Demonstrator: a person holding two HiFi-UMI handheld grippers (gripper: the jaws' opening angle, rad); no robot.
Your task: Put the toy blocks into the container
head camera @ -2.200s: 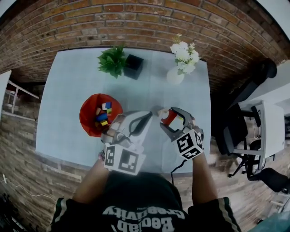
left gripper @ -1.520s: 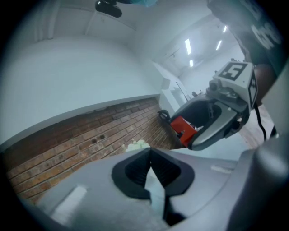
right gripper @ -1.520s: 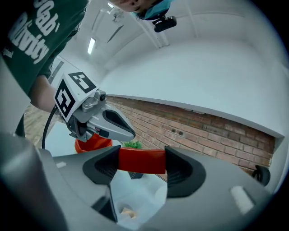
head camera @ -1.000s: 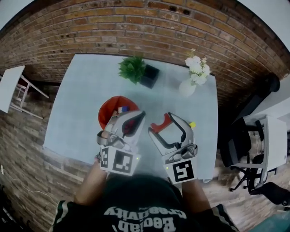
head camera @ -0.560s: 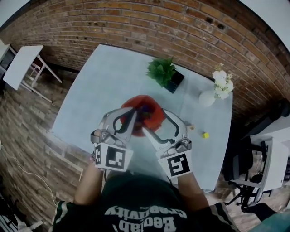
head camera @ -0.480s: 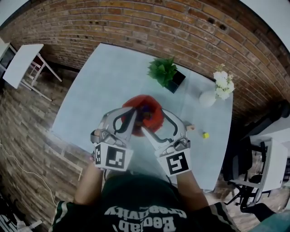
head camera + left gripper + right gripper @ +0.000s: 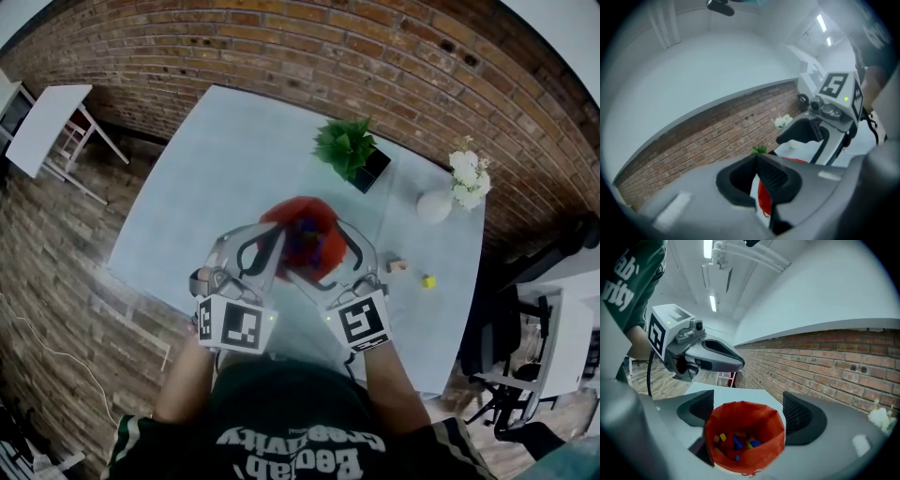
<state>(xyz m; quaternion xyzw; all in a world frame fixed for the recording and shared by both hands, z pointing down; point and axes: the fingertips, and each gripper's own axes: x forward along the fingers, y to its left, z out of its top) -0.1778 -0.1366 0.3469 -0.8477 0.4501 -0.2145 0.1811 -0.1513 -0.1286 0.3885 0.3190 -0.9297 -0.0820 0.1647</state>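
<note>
Red container (image 7: pixel 745 453) between your right gripper (image 7: pixel 750 414) jaws, just spread wide | your left gripper (image 7: pixel 757 161) pinched together, empty.

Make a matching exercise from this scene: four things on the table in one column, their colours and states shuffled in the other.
1 container
2 plant
3 vase
4 stray block

a white, holding flowers
b yellow, lying loose
c red, open-topped
d green, leafy

Pairs: 1-c, 2-d, 3-a, 4-b
</note>
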